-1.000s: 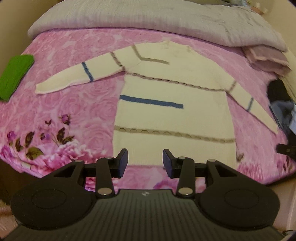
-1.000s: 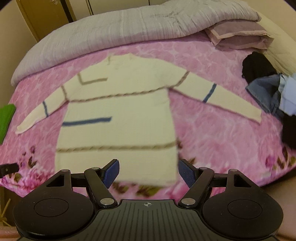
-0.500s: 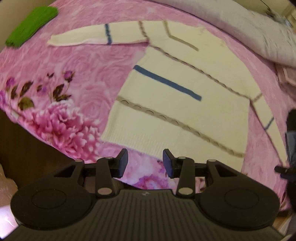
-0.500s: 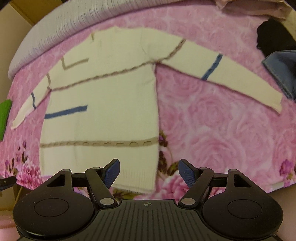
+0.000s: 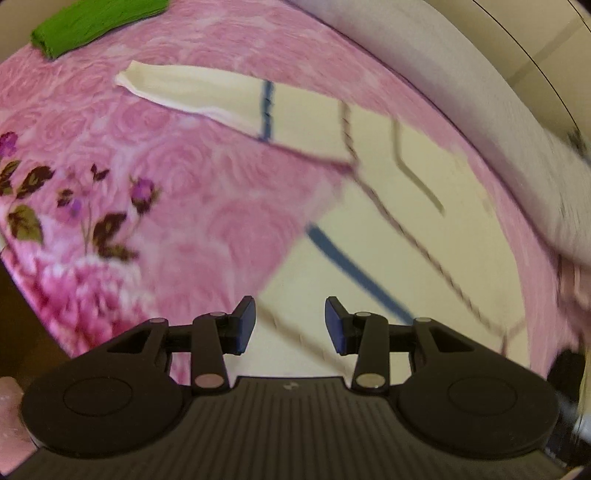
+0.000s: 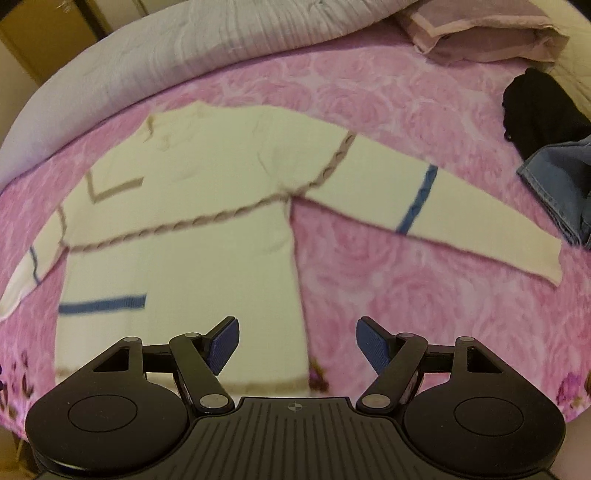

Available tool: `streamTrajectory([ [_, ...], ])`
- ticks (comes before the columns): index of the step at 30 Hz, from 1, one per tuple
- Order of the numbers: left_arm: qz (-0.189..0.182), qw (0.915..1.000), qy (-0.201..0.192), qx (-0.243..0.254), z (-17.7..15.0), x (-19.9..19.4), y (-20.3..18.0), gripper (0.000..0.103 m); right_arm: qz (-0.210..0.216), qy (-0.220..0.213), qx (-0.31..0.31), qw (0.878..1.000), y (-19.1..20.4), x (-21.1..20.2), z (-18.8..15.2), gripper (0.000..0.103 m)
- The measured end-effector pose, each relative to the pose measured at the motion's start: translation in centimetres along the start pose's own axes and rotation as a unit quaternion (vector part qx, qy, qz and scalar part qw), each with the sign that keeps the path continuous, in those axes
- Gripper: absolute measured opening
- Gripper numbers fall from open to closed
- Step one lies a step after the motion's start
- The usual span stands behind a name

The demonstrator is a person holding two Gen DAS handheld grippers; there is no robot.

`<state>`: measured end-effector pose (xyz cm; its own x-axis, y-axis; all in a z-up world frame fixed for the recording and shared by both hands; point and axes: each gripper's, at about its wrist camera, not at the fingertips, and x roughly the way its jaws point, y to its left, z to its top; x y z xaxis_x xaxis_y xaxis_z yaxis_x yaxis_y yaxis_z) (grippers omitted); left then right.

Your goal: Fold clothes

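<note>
A cream sweater (image 6: 192,266) with blue and tan stripes lies flat on the pink floral bedspread (image 6: 424,314), both sleeves spread out. In the left wrist view the sweater (image 5: 399,236) runs diagonally, one sleeve (image 5: 229,99) reaching up-left. My left gripper (image 5: 290,325) is open above the sweater's lower side edge, nothing between its fingers. My right gripper (image 6: 297,343) is open wider, hovering over the sweater's right side edge below the armpit. The right sleeve (image 6: 461,218) stretches off to the right.
A grey quilt (image 6: 221,48) is piled along the back of the bed, with a folded pinkish cloth (image 6: 480,33) beside it. Black and blue garments (image 6: 554,147) lie at the right. A green folded cloth (image 5: 92,26) sits far left.
Both grippers have come down and closer to the sweater. The left view has rolled, so the sweater now runs diagonally. Neither gripper's opening has altered.
</note>
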<state>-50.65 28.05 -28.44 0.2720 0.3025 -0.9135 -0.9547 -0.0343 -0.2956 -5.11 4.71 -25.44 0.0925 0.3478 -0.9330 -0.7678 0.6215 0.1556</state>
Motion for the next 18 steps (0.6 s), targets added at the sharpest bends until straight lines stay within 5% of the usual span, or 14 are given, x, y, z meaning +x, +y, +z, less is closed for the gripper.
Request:
streamTrajectory([
  [11, 0.016, 0.9873, -0.055, -0.148, 14.0, 10.1, 12.0, 0.037, -0.056, 0.006, 0.060, 0.997, 4.6, 7.6, 3.2, 0.074],
  [18, 0.033, 0.9722, -0.108, -0.205, 18.4, 13.9, 16.6, 0.040, -0.080, 0.037, 0.033, 0.996, 7.8, 11.6, 2.1, 0.074],
])
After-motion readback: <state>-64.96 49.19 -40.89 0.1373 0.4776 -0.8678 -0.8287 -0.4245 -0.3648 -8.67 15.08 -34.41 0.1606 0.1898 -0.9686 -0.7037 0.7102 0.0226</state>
